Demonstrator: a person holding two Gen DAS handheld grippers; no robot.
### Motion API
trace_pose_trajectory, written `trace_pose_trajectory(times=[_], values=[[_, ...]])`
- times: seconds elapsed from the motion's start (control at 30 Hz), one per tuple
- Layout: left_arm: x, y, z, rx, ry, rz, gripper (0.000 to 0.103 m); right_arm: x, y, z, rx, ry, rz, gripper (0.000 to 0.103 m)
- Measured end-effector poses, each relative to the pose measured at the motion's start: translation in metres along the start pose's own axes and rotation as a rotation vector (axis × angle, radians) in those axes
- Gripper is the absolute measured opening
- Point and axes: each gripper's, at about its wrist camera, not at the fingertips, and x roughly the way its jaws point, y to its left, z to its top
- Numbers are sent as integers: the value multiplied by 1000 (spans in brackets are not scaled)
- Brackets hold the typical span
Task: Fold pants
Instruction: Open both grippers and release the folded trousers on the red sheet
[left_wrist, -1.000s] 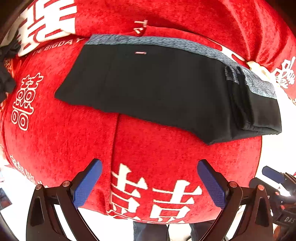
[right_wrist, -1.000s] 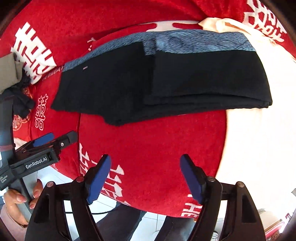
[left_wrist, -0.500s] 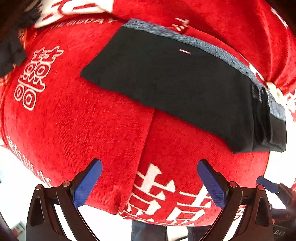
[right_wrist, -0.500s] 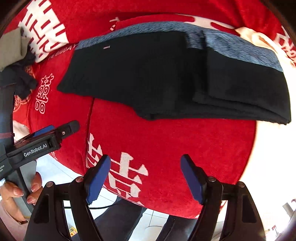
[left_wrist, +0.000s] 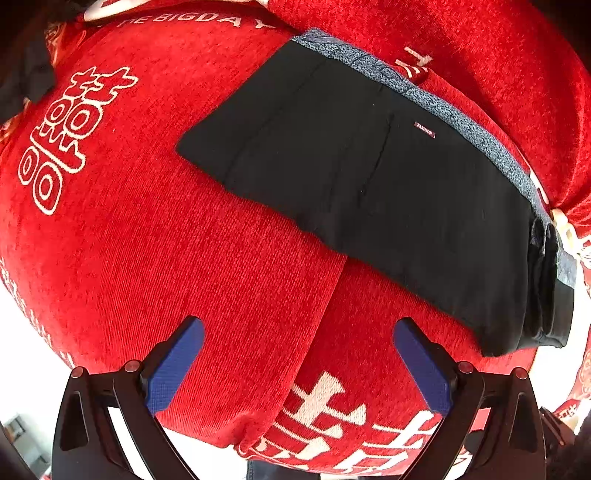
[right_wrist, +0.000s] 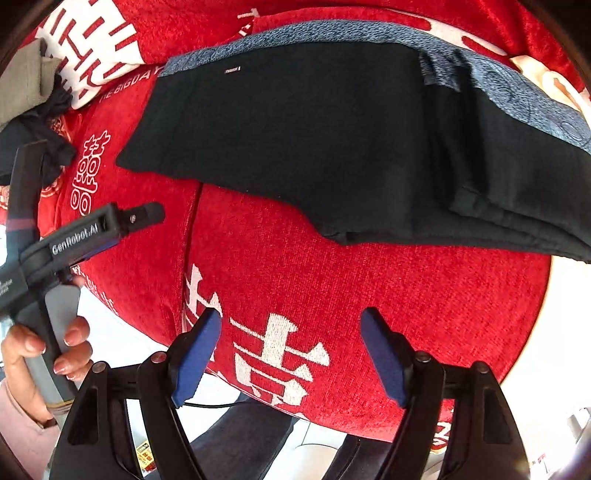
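Black pants (left_wrist: 369, 184) with a blue-grey waistband (left_wrist: 461, 122) lie folded on the red cloth (left_wrist: 166, 240). Their right end is doubled over into a thicker stack (right_wrist: 498, 177). They also show in the right wrist view (right_wrist: 295, 140). My left gripper (left_wrist: 295, 354) is open and empty, hovering over the red cloth in front of the pants. My right gripper (right_wrist: 291, 347) is open and empty, also short of the pants' near edge. The left gripper also shows at the left of the right wrist view (right_wrist: 85, 236), held in a hand.
The red cloth carries white characters (right_wrist: 277, 354) and a seam (left_wrist: 328, 302) running toward me. Dark and grey garments (right_wrist: 33, 103) are piled at the far left. A cream item (right_wrist: 546, 77) lies behind the pants at the right. The table's front edge is just below my grippers.
Both grippers have shifted left along the pants, so the pants now sit further right in both views. Both stay open and empty. The pants have not moved.
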Motion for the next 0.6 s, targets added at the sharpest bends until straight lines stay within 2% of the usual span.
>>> trace_pose_trajectory(times=[0.2,0.4,0.53,0.6], values=[[2,6,12,1,-33,10,103,0,1,-1,-5,11,-7,81],[3,22,33,-43,-85,-27,103,-3,1,0,-12,12,-15,81],[4,42,52,-98,-150,-91,103,-2,2,1,-13,13,-17,81],[9,52,60,-133,-154,-159,103,0,1,1,-8,18,-14,81]])
